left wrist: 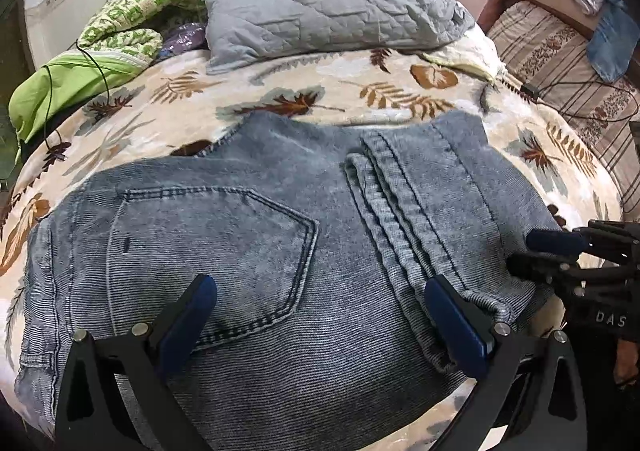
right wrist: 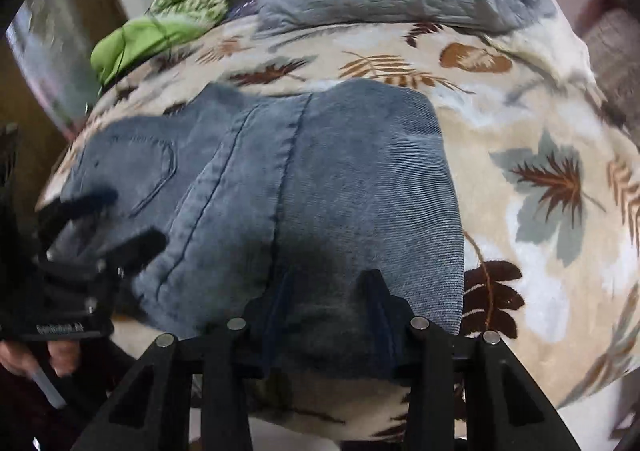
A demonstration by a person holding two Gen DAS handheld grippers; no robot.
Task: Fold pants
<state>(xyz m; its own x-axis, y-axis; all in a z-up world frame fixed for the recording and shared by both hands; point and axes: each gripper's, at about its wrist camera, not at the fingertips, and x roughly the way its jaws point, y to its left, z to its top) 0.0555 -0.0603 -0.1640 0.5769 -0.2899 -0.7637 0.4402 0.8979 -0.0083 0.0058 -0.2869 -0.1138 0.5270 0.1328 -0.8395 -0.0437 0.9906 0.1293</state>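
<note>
While the folded jeans (left wrist: 280, 235) lie flat on a leaf-patterned blanket (left wrist: 360, 91) that covers the bed, both claws hang over the near edge of the denim, pointing down at it. Seen from the left wrist, the left claw (left wrist: 320, 315) stands wide open: its two blue-padded fingers (left wrist: 456, 327) are far apart, with the back pocket (left wrist: 208, 251) between and just ahead of them and nothing gripped. The right-hand finger sits beside a thick folded seam (left wrist: 404, 235) that runs away from the camera across the cloth. The jeans fill the middle of that view, waistband side to the left, folded edge to the right.

At the right edge of the same view the right claw (left wrist: 532, 255) reaches in from the side, its fingertips over the right border of the jeans. From the right wrist, which is blurred, that claw (right wrist: 326, 311) has its fingers set moderately apart, narrower than the left pair, over the near edge of the denim. Whether the pads press on the cloth I cannot tell; the fabric looks flat beneath them rather than pinched. The left claw shows at the left of this view, over the pocket side, with a hand (right wrist: 36, 359) holding its grip.

Beyond the jeans a grey quilted pillow (left wrist: 328, 7) lies at the far side of the bed, a green patterned cloth (left wrist: 132, 15) to its left.
</note>
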